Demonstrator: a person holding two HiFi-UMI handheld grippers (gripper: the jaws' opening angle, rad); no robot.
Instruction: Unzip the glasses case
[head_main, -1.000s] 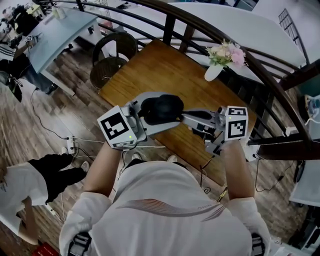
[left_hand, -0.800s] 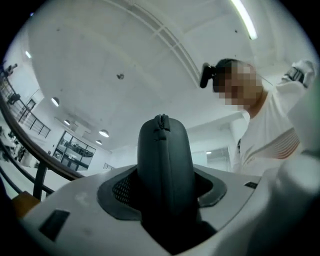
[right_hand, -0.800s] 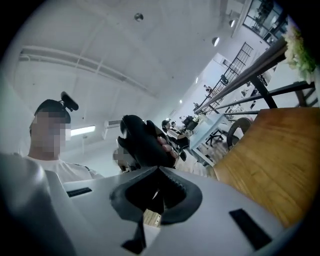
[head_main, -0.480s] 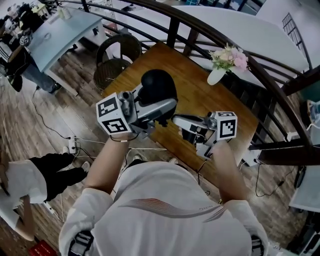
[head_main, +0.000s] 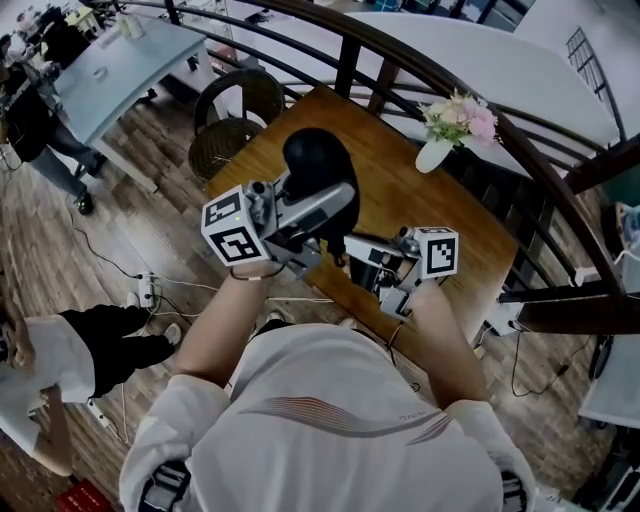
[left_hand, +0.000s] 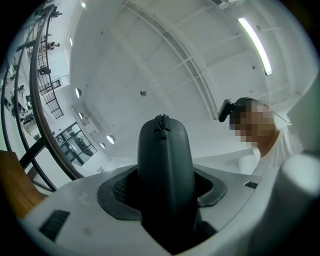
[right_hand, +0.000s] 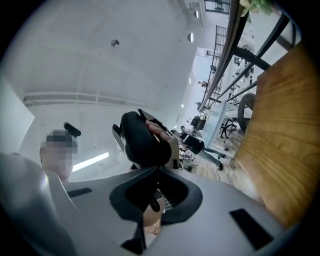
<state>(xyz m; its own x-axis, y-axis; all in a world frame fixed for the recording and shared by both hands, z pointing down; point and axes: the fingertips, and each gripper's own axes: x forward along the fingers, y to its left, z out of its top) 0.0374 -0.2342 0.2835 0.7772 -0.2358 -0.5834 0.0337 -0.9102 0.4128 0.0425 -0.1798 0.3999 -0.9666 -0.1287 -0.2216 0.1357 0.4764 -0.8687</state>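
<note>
**A:** What's around the work?

**B:** A wooden table (head_main: 420, 200) lies below both grippers. A vase of pink flowers (head_main: 447, 125) stands at its far edge, and a dark chair (head_main: 232, 108) sits off its left corner. A dark railing (head_main: 500, 120) curves behind. The raised case hides part of the tabletop.

**A:** And the 2 grippers?

**B:** The left gripper (head_main: 318, 205) clamps the black glasses case (head_main: 315, 160) upright in the air, jaws wide against its sides. The right gripper (head_main: 350, 245) is pinched closed on the zip pull (right_hand: 151, 200) just beneath the case.
</note>
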